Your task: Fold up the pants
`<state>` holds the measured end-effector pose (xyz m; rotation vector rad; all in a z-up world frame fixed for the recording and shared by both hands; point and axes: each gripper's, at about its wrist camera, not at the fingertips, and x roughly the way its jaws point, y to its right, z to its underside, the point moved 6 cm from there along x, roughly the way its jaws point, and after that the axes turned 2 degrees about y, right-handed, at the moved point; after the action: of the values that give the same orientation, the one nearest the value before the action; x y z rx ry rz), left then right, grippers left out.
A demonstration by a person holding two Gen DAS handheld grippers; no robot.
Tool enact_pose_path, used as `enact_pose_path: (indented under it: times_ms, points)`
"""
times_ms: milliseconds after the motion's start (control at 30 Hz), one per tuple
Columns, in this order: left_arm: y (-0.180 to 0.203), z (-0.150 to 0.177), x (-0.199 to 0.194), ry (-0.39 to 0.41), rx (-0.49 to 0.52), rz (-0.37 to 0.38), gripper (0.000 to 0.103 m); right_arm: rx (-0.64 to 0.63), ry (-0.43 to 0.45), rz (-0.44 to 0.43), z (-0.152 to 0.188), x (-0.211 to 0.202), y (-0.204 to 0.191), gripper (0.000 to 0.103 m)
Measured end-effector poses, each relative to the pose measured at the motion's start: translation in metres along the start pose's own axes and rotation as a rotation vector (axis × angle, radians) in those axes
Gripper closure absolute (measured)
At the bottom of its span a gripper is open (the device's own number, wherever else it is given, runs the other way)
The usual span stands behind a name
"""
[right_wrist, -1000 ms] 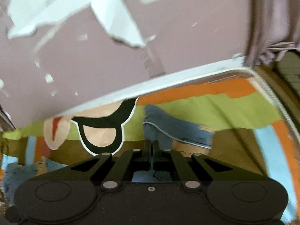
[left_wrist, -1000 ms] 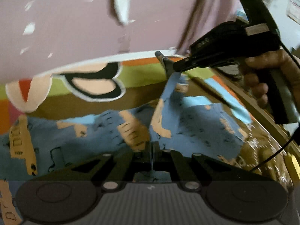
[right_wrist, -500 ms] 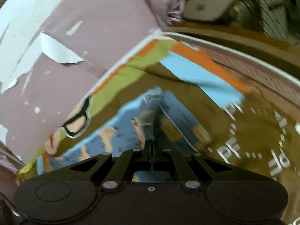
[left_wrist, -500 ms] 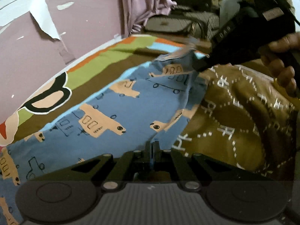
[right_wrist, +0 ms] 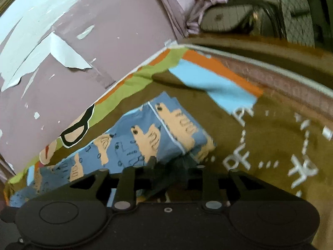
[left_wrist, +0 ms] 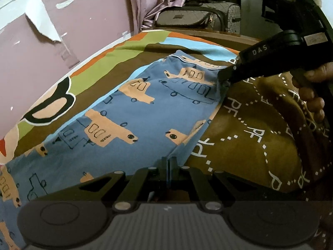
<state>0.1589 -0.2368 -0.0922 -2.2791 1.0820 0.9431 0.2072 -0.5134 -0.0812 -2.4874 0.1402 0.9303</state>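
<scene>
The blue pants (left_wrist: 133,112) with a tan vehicle print lie flat on the brown patterned bedspread (left_wrist: 260,137). My left gripper (left_wrist: 169,162) is shut on the pants' near edge, low against the bed. My right gripper (left_wrist: 223,77) sits at the pants' far corner by the white-piped hem. In the right wrist view the right gripper (right_wrist: 168,162) has its fingers spread apart, and the pants (right_wrist: 149,139) lie loose just in front of them.
A peeling mauve wall (left_wrist: 62,20) runs along the left of the bed. A mauve curtain (left_wrist: 154,2) and a quilted grey bag (left_wrist: 187,16) stand beyond the bed's far end. Striped orange, green and light-blue fabric (left_wrist: 124,48) borders the bedspread.
Both grippers have carried the pants' edge across and down onto the bed, so the cloth now lies flat. The right gripper's fingers have spread open and let go of the cloth.
</scene>
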Motion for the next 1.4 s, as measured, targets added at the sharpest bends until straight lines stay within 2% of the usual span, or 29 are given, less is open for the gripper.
enact_pose_path:
  times_ms: [333, 500, 533, 567, 600, 733, 800, 967, 1200, 1233, 1300, 1367, 1400]
  points:
    - [-0.001, 0.0, 0.0, -0.003, -0.021, -0.002, 0.103, -0.004, 0.029, 0.032, -0.005, 0.007, 0.007, 0.065]
    - [-0.001, 0.0, 0.0, -0.003, -0.018, -0.002, 0.103, 0.012, 0.049, 0.038, -0.008, 0.011, 0.012, 0.067]
    - [-0.001, 0.0, 0.0, -0.003, -0.019, -0.003, 0.103, 0.007, 0.053, 0.045, -0.008, 0.012, 0.012, 0.073]
    - [-0.001, 0.0, 0.0, -0.003, -0.019, -0.003, 0.103, -0.003, 0.059, 0.055, -0.007, 0.012, 0.012, 0.088]
    - [-0.001, 0.0, 0.0, -0.003, -0.019, -0.003, 0.103, -0.018, 0.065, 0.067, -0.007, 0.011, 0.011, 0.091]
    - [-0.001, -0.002, -0.004, 0.006, -0.022, -0.005, 0.103, -0.149, 0.154, 0.119, -0.01, -0.001, -0.002, 0.093]
    - [0.0, -0.002, -0.003, 0.002, -0.011, -0.008, 0.102, -0.234, 0.162, 0.148, -0.008, 0.0, -0.009, 0.093]
    - [0.0, 0.0, 0.001, -0.012, -0.013, 0.002, 0.102, -0.233, 0.048, 0.208, 0.006, 0.016, 0.0, 0.087]
    - [-0.003, -0.001, 0.001, -0.02, -0.056, 0.022, 0.099, -0.22, 0.061, 0.23, 0.01, 0.011, 0.003, 0.074]
    - [-0.003, -0.002, 0.0, -0.021, -0.061, 0.025, 0.098, -0.234, 0.07, 0.238, 0.01, 0.009, 0.001, 0.071]
    - [-0.002, -0.003, -0.002, -0.02, -0.07, 0.032, 0.087, -0.288, 0.102, 0.258, 0.01, 0.003, -0.005, 0.065]
    - [-0.001, -0.003, -0.008, -0.009, -0.083, 0.038, 0.069, -0.354, 0.138, 0.269, 0.011, 0.0, -0.013, 0.051]
    - [-0.002, -0.002, -0.011, -0.002, -0.092, 0.032, 0.067, -0.384, 0.15, 0.267, 0.011, 0.0, -0.017, 0.049]
